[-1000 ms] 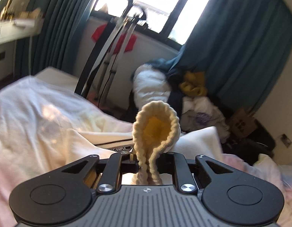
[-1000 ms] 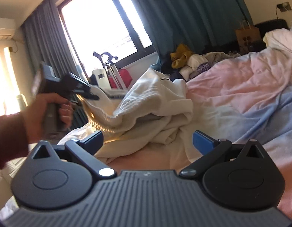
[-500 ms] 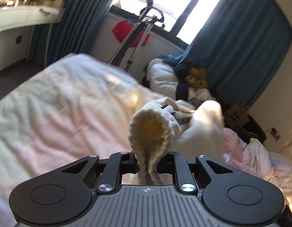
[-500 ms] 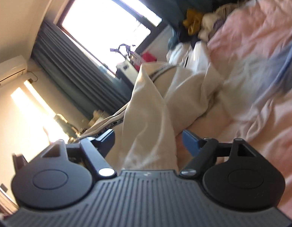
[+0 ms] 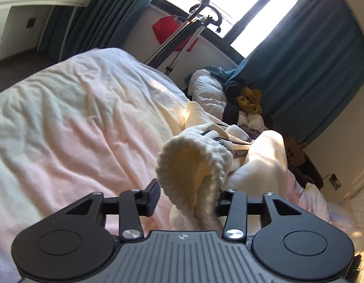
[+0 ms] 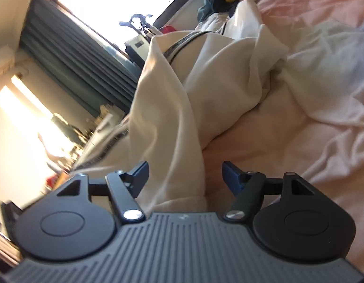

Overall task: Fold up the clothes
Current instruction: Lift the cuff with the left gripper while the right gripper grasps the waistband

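The left hand-held gripper [image 5: 186,199] has just been opening; its black jaws stand apart, and the ribbed, knitted cuff [image 5: 193,165] of a cream sweatshirt [image 5: 264,162] lies loose between them, leaning on the right one. The right hand-held gripper [image 6: 185,176], its blue-tipped jaws spread though just now closing, has a smooth fold of the same sweatshirt [image 6: 182,108] between them, unpinched. The garment lies crumpled on a bed [image 5: 75,129] with a rumpled pale pink cover. Beyond stand teal curtains [image 5: 311,59], a bright window [image 5: 240,4] and a clothes pile [image 5: 247,101].
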Demonstrator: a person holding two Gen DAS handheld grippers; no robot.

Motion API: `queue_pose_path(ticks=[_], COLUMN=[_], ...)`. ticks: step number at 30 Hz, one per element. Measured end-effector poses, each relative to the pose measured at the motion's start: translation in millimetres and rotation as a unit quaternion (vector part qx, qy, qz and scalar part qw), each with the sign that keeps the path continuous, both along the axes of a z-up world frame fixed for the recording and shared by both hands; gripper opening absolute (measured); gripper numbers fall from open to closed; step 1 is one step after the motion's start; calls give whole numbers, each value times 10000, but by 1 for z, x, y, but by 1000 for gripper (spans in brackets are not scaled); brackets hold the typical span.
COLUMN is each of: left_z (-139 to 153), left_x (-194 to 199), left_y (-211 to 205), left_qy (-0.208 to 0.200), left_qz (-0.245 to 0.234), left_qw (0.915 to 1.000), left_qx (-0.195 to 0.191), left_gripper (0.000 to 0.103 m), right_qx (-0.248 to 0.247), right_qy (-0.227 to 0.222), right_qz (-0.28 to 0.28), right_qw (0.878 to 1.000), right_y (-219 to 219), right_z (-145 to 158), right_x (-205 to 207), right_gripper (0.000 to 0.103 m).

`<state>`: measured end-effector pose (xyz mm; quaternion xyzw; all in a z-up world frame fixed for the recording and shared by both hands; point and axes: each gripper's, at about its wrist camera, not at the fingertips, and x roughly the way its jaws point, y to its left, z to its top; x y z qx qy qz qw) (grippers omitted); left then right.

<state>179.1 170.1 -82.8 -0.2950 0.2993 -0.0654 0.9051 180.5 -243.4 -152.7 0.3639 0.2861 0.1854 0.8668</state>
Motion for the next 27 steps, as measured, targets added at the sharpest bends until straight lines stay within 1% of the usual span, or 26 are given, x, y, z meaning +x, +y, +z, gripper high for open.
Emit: queue_pose_path(ticks=[1, 3, 4, 5, 6, 9, 10, 13, 14, 15, 17, 19, 22, 26, 27], left_z=[-2, -6, -9, -12, -15, -29, -31, -31, -29, -25, -11, 7, 46, 104, 118], left_x=[2, 8, 11, 14, 18, 33, 39, 55, 59, 61, 63, 63, 62, 66, 69], left_y=[2, 6, 8, 9, 11, 16, 18, 21, 21, 20, 18, 17, 22, 45, 53], left_qy=[13, 9, 10, 13, 19, 213, 210, 193, 213, 204, 103, -59, -454, -796, -880], left_qz=[2, -2, 34, 88, 173, 396, 442, 510, 539, 572, 627, 663, 614, 727, 785], left_qw=[10000, 9997, 9995, 9993, 9988, 9966, 9964, 9964, 9967, 9968, 9971, 9973, 9970, 9937, 9922], left_qx=[-72, -250, -306, -373, -458, -694, -691, -645, -576, -528, -429, -321, -94, 296, 415], left_gripper=[56, 60, 63, 65, 66, 65, 62, 43, 32, 27, 18, 16, 14, 14, 14], right_qx=[57, 126, 92, 51, 53, 156, 186, 303, 330, 391, 444, 389, 557, 806, 814], right_qy=[31, -46, -93, -134, -65, -73, -104, -254, -287, -339, -516, -763, -963, -1204, -1283], right_qz=[54, 225, 311, 396, 409, 345, 330, 309, 306, 323, 372, 476, 647, 935, 1043], right_qw=[10000, 9997, 9994, 9991, 9991, 9993, 9992, 9987, 9986, 9981, 9970, 9952, 9917, 9850, 9829], right_y=[2, 8, 12, 15, 18, 21, 21, 20, 20, 20, 23, 31, 48, 80, 97], right_z=[-3, -5, -7, -8, -12, -12, -10, 3, 7, 13, 25, 37, 52, 77, 82], right_x=[4, 10, 13, 17, 21, 20, 17, 7, 3, -2, -14, -26, -50, -72, -77], right_gripper=[68, 64, 54, 48, 40, 31, 28, 19, 17, 14, 12, 10, 9, 9, 9])
